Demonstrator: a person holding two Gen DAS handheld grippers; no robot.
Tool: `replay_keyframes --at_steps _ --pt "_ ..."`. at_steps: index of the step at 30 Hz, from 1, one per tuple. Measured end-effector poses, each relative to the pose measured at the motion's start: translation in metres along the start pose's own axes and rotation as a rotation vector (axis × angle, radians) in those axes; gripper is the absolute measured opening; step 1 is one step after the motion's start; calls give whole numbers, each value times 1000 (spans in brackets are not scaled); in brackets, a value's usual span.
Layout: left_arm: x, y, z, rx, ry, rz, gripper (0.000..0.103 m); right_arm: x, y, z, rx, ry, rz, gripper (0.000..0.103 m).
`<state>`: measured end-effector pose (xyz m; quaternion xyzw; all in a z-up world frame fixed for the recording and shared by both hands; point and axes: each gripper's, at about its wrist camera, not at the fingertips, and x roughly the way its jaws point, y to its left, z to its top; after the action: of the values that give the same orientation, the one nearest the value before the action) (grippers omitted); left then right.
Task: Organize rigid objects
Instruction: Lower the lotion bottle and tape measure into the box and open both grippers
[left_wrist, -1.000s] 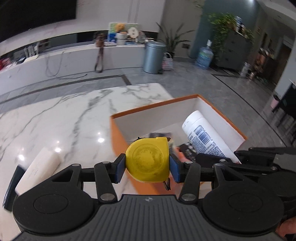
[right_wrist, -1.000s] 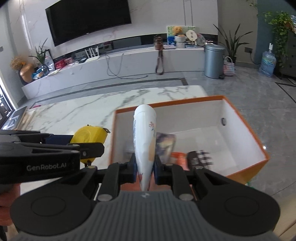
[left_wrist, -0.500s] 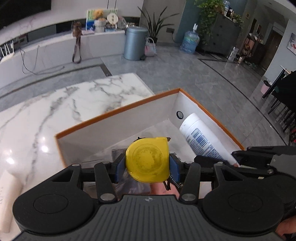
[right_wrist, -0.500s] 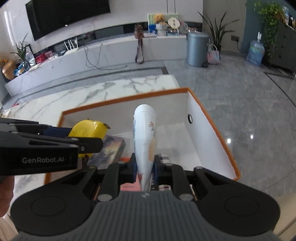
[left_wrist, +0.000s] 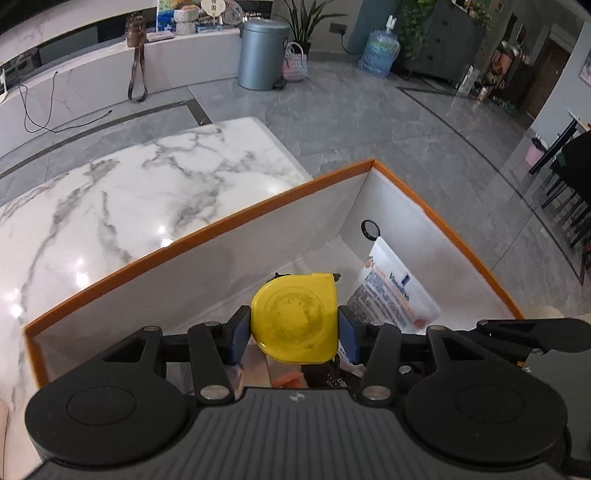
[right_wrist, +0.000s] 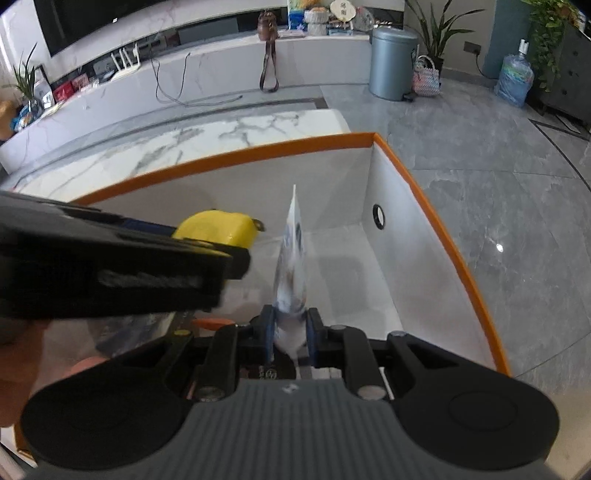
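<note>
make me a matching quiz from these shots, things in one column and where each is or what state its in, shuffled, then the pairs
Things
1. yellow tape measure
2. white lotion tube
3. orange-rimmed box
4. grey bin

Place or state
A. stands on the floor beyond the marble table
B. clamped in the left hand-held gripper
C. open, white inside, with both grippers over it
D. clamped in the right hand-held gripper, pointing away from the camera

Pairs: 1-B, 2-D, 3-C, 4-A

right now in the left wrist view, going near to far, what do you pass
left gripper → yellow tape measure → orange box rim → marble table → grey bin
</note>
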<state>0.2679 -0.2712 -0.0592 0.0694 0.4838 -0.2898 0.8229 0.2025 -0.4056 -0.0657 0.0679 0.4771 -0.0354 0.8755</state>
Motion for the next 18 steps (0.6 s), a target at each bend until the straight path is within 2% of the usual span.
replay_keyframes --at_steps 9,14,18 --pt "18 3 6 -24 12 0 56 14 -4 13 9 -20 -17 16" --pt "24 10 13 -52 18 0 56 21 -10 20 96 -59 2 16" --pt "30 14 14 -73 22 6 56 28 -6 23 78 -71 -16 16"
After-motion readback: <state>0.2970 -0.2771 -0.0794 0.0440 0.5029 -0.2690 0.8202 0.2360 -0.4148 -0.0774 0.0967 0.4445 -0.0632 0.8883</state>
